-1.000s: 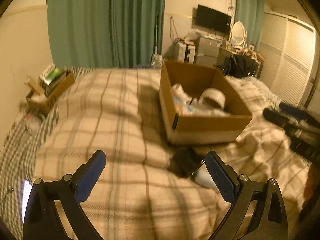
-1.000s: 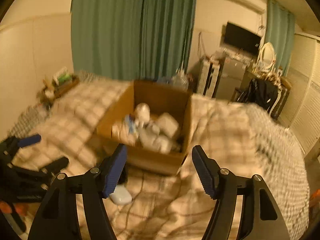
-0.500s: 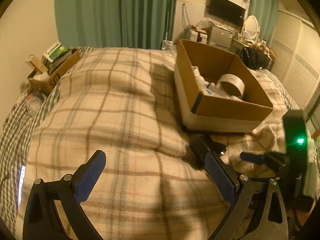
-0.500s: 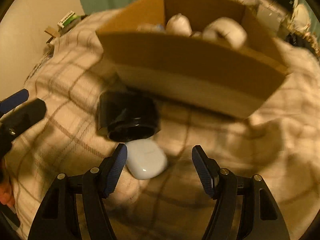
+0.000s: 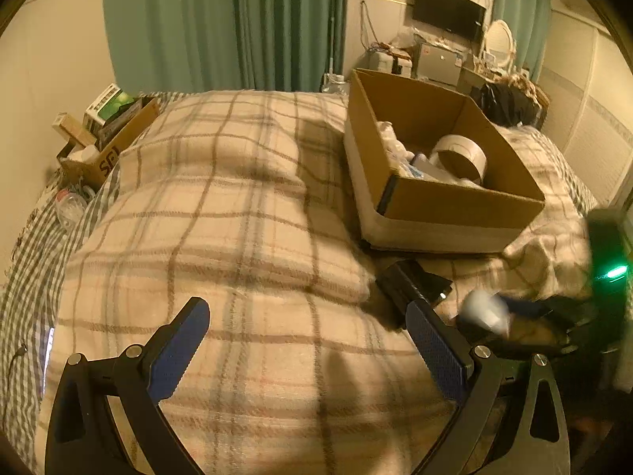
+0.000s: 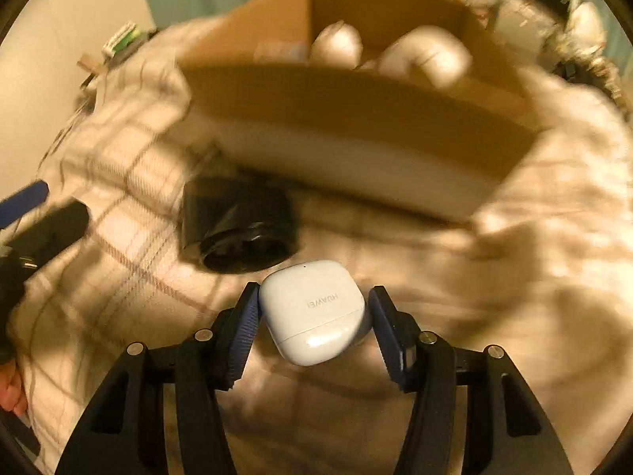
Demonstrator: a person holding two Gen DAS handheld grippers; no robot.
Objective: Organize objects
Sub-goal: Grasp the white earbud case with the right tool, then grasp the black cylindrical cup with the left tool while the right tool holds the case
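My right gripper is shut on a white earbud case, held between its blue pads just above the plaid blanket. A black roll lies just beyond it, in front of the open cardboard box, which holds white items. In the left wrist view the box sits at the right with a white tape roll inside; the black roll lies before it and the case is a blur. My left gripper is open and empty over the blanket.
A smaller cardboard box with books stands at the bed's left edge by the wall. Green curtains hang behind the bed. A TV and cluttered furniture are at the back right. The left gripper shows at the left edge of the right wrist view.
My right gripper has moved forward and down and closed on the white earbud case. The left gripper has stayed open, shifting only slightly.
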